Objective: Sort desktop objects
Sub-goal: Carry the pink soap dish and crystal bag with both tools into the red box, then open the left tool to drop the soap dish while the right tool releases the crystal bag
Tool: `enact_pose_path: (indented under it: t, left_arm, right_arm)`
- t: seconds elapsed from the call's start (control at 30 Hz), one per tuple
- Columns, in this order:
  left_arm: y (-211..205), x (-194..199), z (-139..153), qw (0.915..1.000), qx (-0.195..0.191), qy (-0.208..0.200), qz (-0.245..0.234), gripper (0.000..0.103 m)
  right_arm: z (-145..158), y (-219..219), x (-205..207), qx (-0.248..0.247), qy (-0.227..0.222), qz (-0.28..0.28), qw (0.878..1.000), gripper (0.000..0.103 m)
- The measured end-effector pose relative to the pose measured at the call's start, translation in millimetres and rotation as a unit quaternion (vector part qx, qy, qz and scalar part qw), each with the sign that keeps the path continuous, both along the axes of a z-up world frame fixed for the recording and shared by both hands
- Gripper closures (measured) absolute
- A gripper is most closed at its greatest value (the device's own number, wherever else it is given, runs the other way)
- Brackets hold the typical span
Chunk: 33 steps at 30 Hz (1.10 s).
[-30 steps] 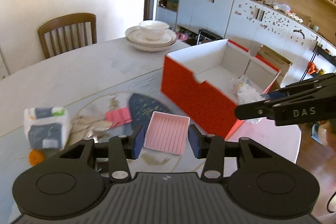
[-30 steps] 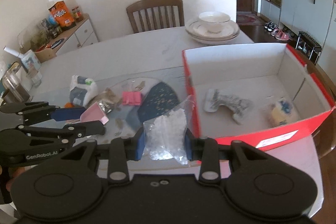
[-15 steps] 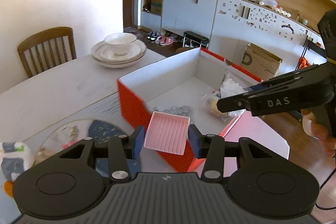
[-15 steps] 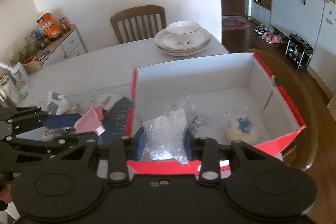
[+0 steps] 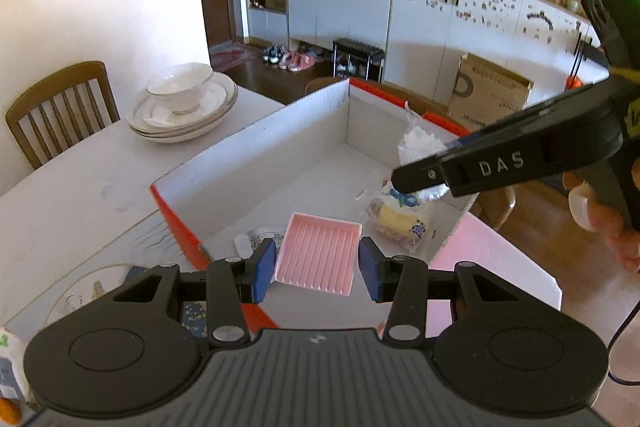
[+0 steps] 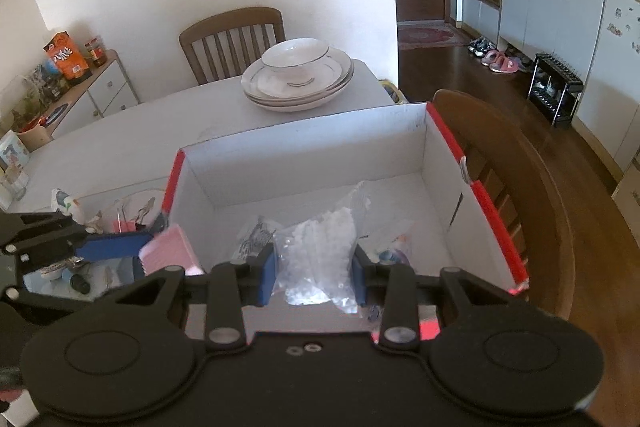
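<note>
Left wrist view: white tabletop (image 5: 72, 187) carrying a red box (image 5: 256, 163) with white inner walls, open at the top, and a stack of plates (image 5: 180, 115) topped by a bowl near a wooden chair (image 5: 60, 107). Left gripper (image 5: 318, 265), jaws closed on a ribbed pink tray (image 5: 320, 255), held above the box near its front-left corner. Right gripper (image 6: 314, 273), jaws clamped on a clear bag of white pellets (image 6: 320, 255), suspended over the box interior. Two wrapped items (image 5: 400, 219) lie on the box floor.
</note>
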<state>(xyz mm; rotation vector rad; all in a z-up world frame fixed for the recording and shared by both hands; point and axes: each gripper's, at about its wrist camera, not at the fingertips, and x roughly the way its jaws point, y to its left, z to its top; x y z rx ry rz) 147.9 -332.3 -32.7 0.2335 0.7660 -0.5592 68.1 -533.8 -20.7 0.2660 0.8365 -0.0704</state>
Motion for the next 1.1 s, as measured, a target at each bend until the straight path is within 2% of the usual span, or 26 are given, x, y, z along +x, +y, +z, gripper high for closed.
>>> enact_pose_path:
  t: [0.27,0.4,0.57,0.83,1.1]
  left_arm:
    - [-22,31,-19,0.9992,0.026,0.031,-0.007,0.059]
    - [-34,39,-30,0.998,0.045,0.04,-0.018,0.059]
    - [-44,47,-40,0.996,0.062,0.057,-0.029,0.059]
    - [-58,57,-53,0.9916,0.092,0.081,-0.04,0.059]
    - [-67,62,-62,0.9863,0.105,0.118,-0.048,0.059]
  right_arm:
    - [-21,-15,46,-0.004,0.033,0.029,0.999,0.067]
    - [-38,-26,73,0.027,0.068,0.021,0.997,0.067]
    - [-57,-30,99,0.0,0.093,0.016,0.996,0.067]
    - [-75,-30,123,-0.007,0.132,0.044,0.99,0.067]
    - [-91,-30,129,-0.003,0.171,0.056,0.984,0.067]
